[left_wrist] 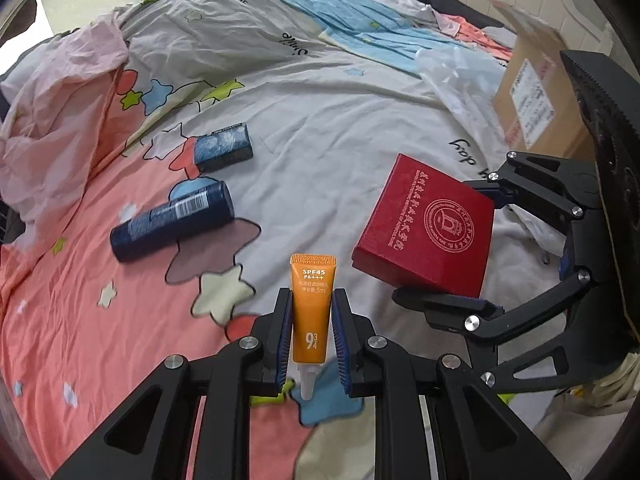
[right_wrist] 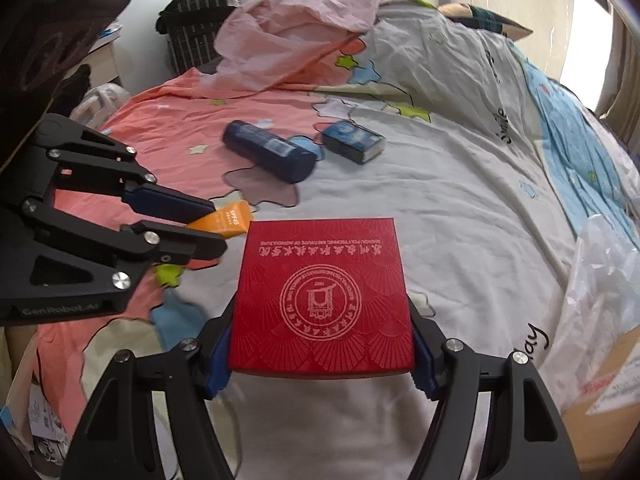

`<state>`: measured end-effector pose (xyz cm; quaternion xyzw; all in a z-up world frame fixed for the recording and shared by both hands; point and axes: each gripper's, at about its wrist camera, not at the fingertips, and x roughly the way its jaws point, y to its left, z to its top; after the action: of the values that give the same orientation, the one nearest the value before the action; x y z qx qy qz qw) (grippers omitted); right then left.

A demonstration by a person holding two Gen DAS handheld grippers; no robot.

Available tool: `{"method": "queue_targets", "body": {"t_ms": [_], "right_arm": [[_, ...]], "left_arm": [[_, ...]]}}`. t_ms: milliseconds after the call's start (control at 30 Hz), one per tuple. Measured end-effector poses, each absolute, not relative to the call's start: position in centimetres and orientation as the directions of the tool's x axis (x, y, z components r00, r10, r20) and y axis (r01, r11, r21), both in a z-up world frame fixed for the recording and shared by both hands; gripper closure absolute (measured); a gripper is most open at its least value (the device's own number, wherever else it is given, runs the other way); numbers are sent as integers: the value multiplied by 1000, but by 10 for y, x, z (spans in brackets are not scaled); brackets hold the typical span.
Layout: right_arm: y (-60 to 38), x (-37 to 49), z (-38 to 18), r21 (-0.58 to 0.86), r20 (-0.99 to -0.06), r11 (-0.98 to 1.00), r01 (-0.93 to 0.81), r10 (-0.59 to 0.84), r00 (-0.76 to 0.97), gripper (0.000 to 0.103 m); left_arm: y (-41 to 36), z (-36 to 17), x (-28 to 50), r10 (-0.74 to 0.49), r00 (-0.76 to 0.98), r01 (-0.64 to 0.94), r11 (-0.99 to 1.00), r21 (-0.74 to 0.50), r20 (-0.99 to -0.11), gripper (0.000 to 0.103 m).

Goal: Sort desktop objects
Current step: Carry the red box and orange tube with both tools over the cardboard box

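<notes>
Rumpled cartoon-print bedding [left_wrist: 320,128] fills both views, and low in the centre of the left view my left gripper [left_wrist: 312,336] is clenched on a small orange sunscreen tube [left_wrist: 310,312], light and squashy, best pinched at mid-body as now. Low centre in the right view, my right gripper [right_wrist: 322,344] grasps a stiff red box [right_wrist: 322,296] by its side edges, rigid but slippery if tilted. Beyond, a dark blue bottle [left_wrist: 172,222] and small blue box [left_wrist: 224,152] lie left of centre.
</notes>
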<state>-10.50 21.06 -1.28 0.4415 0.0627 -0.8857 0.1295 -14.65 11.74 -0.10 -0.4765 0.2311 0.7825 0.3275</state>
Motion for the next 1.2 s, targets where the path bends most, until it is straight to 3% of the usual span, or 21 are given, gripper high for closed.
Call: {"method": "queue_targets", "body": {"t_ms": [567, 1200], "right_arm": [[189, -40, 58, -119, -723, -955, 270, -103, -684, 36], [213, 6, 97, -162, -664, -965, 208, -50, -746, 36]], "left_arm": [[87, 70, -75, 386, -415, -731, -681, 49, -824, 84], [120, 110, -26, 467, -423, -786, -615, 58, -777, 83]]}}
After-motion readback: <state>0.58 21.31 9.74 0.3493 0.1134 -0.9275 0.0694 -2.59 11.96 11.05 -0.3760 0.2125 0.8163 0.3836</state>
